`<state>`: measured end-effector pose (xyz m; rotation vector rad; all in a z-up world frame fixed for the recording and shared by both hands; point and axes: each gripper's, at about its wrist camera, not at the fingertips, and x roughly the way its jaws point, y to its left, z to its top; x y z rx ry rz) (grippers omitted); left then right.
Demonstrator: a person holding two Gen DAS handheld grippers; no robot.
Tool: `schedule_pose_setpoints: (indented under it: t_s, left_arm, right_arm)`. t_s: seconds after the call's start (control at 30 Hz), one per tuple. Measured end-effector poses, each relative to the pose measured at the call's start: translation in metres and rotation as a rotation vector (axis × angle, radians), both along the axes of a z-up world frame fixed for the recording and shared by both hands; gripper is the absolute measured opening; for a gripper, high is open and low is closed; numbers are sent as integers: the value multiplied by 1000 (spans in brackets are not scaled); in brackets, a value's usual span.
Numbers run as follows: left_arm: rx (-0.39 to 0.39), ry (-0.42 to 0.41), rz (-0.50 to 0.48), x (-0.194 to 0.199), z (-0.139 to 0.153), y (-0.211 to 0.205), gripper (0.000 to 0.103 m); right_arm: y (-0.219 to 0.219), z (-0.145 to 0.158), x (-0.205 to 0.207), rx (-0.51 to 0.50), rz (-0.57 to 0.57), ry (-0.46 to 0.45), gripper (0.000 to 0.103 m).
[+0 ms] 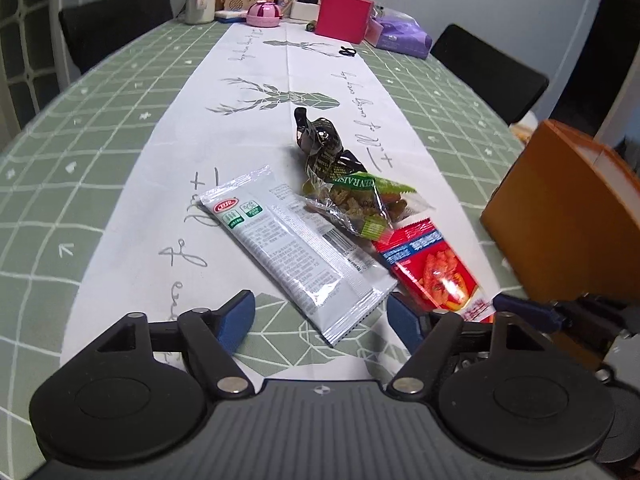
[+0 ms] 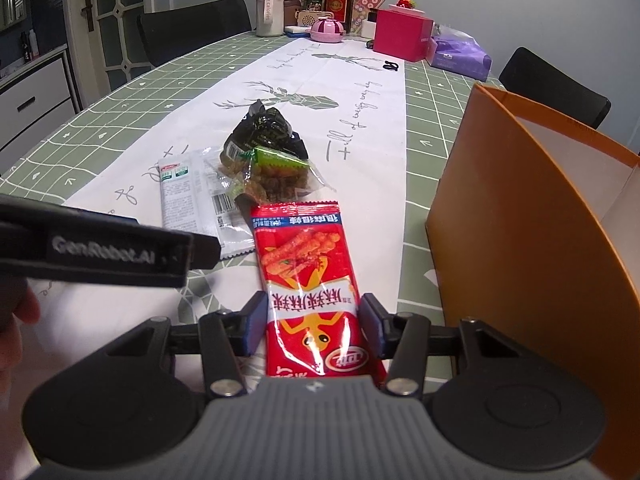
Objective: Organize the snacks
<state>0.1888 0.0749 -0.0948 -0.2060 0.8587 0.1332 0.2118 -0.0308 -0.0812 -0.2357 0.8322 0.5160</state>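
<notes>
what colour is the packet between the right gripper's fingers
Red packet, clearest in the right wrist view.

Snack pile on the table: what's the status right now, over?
Left gripper open, at the white packet's end. Right gripper open, straddling the red snack packet, not clamped. Raisin bag overlaps white packet. Orange bin stands right, path unobstructed.

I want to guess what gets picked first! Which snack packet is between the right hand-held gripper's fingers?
The red packet with the orange sticks pictured on it. It lies between the right hand-held gripper fingers; the white packet, raisin bag and dark packet lie farther away.
</notes>
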Motion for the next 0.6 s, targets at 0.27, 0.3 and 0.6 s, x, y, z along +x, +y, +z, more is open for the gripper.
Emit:
schedule_pose_setpoints:
  t_s: [0.27,0.3,0.6]
  left_arm:
    - [120,14,-41,-2,1,-12,26]
    - [117,19,-42,-3,2,-11,20]
    - [104,81,-76,-24,6,4,0]
  right_arm:
    - [0,0,-3,-2,12,-9,50]
    - [0,0,-4,-3,14,-9,50]
    - [0,2,-11,-8,35,-2,50]
